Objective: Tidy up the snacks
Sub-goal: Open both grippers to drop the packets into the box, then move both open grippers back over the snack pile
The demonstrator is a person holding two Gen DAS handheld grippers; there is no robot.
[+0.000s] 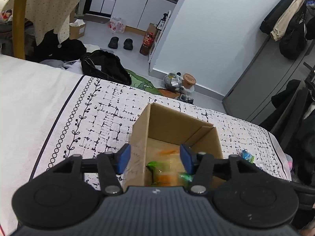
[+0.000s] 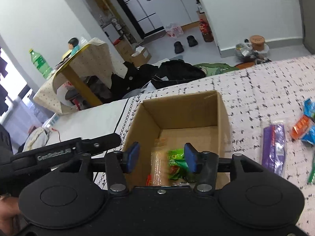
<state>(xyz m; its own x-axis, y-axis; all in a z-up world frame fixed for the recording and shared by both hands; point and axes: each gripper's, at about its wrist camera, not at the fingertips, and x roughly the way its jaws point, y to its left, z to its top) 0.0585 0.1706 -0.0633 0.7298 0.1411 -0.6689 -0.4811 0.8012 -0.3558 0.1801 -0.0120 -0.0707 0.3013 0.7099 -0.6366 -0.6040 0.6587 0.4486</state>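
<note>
Left gripper (image 1: 155, 160): held above the near end of the box, jaws spread wide, nothing between the blue pads (image 1: 124, 158); its black body also shows at the left edge of the right wrist view.
Right gripper (image 2: 161, 156): poised over the near part of the box, jaws apart, nothing clamped between its blue pads (image 2: 132, 155).
Cardboard box (image 1: 169, 118): brown, open-topped, standing on the patterned cloth; both grippers look down into it.
Box contents: a green packet (image 2: 176, 160), a long clear-wrapped snack (image 2: 157, 165) with orange showing, and a small green-wrapped piece (image 1: 185, 176); all lie on the box floor at its near end, partly blurred.
Patterned cloth (image 1: 110, 108): white with black broken-line grid and a vine-and-ring border, spread beneath the box.
Purple packet (image 2: 274, 149): long, lying flat on the cloth to the right of the box, apart from it.
Orange and blue packets (image 2: 304, 126): a small cluster on the cloth beyond the purple packet, near the right edge; blurred.
Blue-green snack (image 1: 247, 155): small, on the cloth just right of the box.
Background: black shoes (image 1: 120, 42) on the grey floor; green bottle (image 2: 40, 64) on a far table.
</note>
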